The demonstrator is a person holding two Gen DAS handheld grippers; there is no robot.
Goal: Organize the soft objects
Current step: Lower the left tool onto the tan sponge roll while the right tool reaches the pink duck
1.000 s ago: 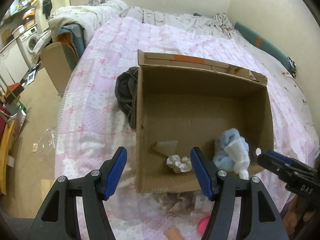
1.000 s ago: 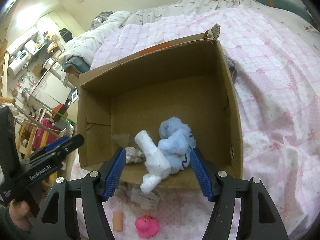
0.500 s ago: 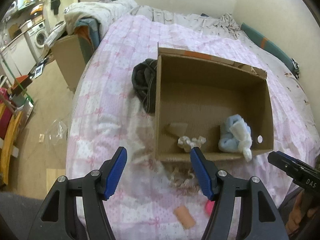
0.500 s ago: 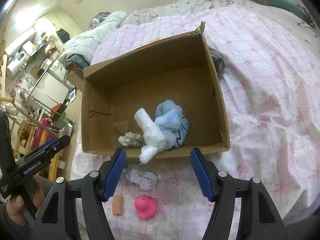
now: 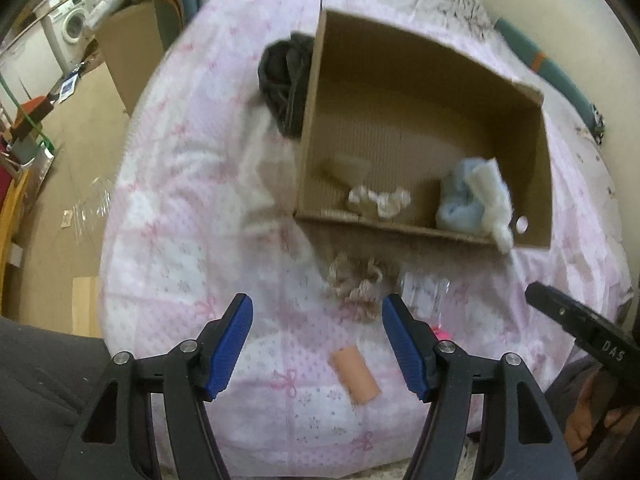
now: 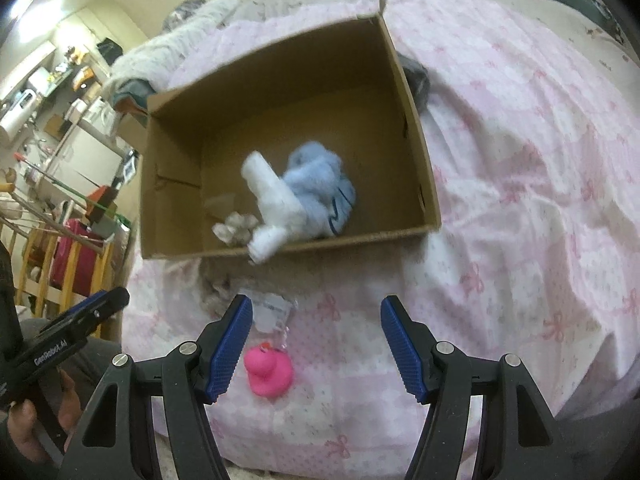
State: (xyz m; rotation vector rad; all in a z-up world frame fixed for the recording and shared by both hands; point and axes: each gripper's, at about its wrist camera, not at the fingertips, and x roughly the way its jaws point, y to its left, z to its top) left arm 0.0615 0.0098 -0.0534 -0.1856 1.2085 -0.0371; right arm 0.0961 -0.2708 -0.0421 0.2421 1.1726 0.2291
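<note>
- The cardboard box [image 5: 424, 92] stands open on the pink quilt [image 5: 192, 208], filling the upper middle of the left wrist view and the upper centre of the right wrist view.
- Inside it, against the near wall, a light blue plush [image 6: 320, 176] lies with a white plush [image 6: 272, 204] across it; the white one's end hangs over the box's near rim.
- A small cream scrunchie [image 5: 378, 200] sits inside the box, left of the plush pair in both views.
- Outside the box, just below its near wall, a beige scrunchie [image 5: 356, 280] lies on the quilt in the centre of the left wrist view.
- A clear plastic packet [image 6: 272, 310] lies beside that scrunchie.
- A pink rubber duck [image 6: 268, 372] rests lower centre in the right wrist view, just right of the left blue pad.
- A peach cylinder [image 5: 354, 374] lies tilted on the quilt, lower centre of the left wrist view.
- The left gripper [image 5: 318, 344] hovers above the quilt with its jaws spread wide, grasping nothing.
- The right gripper [image 6: 316, 344] is likewise released and empty.
- A dark bundle of cloth [image 5: 284, 80] touches the box's outer left wall in the left wrist view.
- A washing machine [image 5: 70, 26] shows at the upper left.
</note>
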